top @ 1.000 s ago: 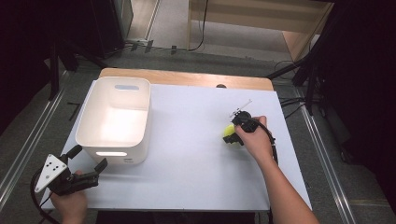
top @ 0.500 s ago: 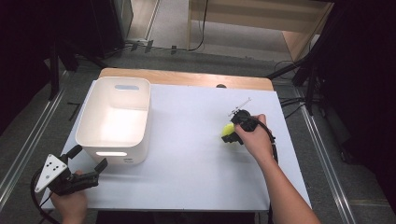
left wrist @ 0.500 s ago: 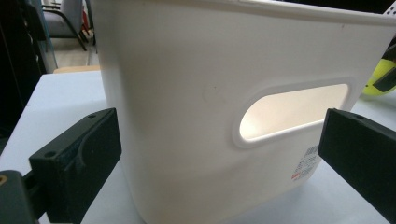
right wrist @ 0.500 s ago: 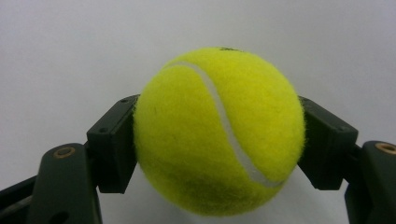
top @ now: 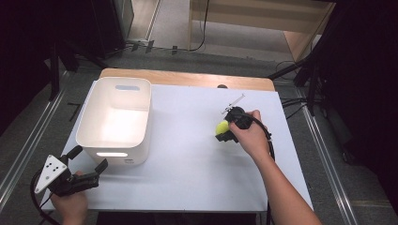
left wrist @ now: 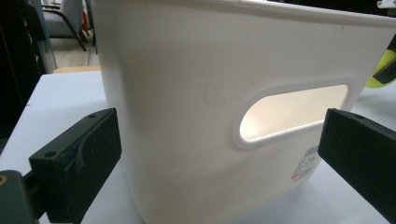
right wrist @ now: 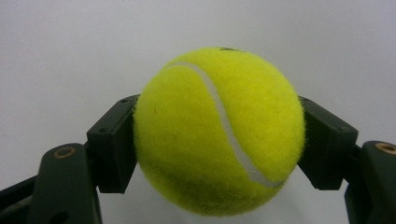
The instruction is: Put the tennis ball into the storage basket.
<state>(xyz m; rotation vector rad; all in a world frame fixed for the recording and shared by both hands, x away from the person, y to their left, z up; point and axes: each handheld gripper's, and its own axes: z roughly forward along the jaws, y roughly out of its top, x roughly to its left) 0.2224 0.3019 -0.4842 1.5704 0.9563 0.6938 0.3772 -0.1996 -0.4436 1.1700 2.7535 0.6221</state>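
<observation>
A yellow tennis ball (right wrist: 217,133) is clamped between the two black jaws of my right gripper (right wrist: 219,140), held a little above the pale table. From above, the ball (top: 221,127) peeks out left of the right hand, and the right gripper (top: 223,130) is right of the table's centre. A white plastic bin (top: 116,119) with a cut-out handle stands at the left. My left gripper (top: 87,161) rests near the front left corner, open, its jaws aimed at the bin's near wall (left wrist: 224,93) with nothing between them.
The table (top: 187,168) is covered in a pale sheet, with a wooden strip (top: 187,78) along its far edge. Cables trail from both grippers. Dark stands and floor rails flank the table on both sides.
The right hand has lifted the ball slightly off the table and shifted a little. The left gripper and the bin have stayed put.
</observation>
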